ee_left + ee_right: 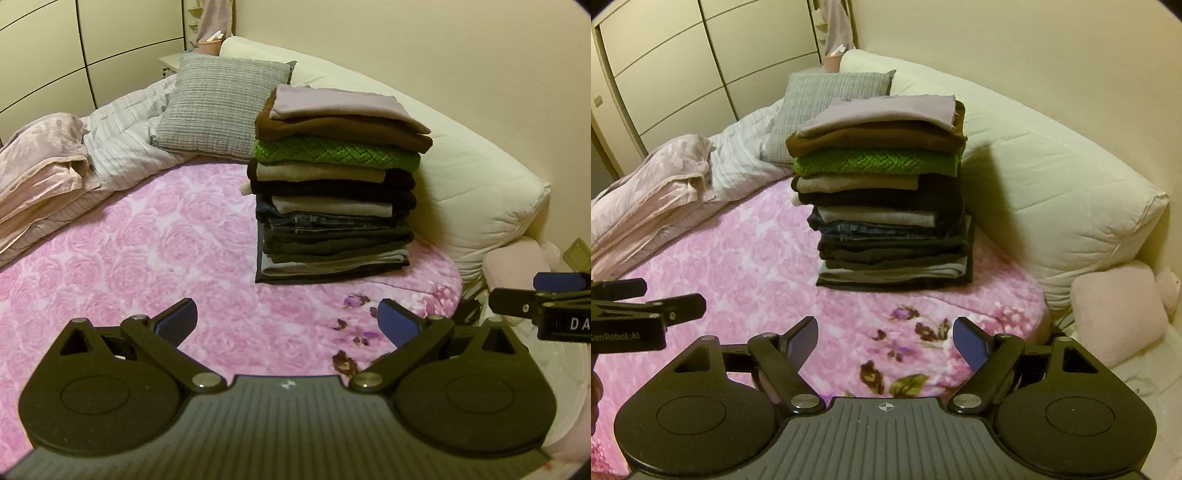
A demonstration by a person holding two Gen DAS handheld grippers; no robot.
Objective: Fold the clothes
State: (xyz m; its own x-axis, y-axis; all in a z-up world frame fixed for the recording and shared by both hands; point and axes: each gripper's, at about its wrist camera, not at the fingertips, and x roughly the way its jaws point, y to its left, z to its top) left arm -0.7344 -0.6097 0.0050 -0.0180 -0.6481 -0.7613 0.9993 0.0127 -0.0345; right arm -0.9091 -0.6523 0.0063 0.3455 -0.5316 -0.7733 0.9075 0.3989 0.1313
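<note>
In the left wrist view the left gripper (287, 320) has its fingers spread and empty at lower centre, with the stack of folded clothes (334, 192) ahead, up and slightly right on the pink bedspread (147, 251). In the right wrist view the right gripper (885, 339), also spread and empty, faces the stack (886, 192) almost dead centre, so it looks the better-aligned one, long edges running left-right

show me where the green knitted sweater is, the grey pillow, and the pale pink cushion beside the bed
green knitted sweater (879, 164): right wrist view, middle of its folded front edge in the stack.
grey pillow (218, 110): left wrist view, centre of its face.
pale pink cushion (1117, 312): right wrist view, centre of its top surface.
</note>
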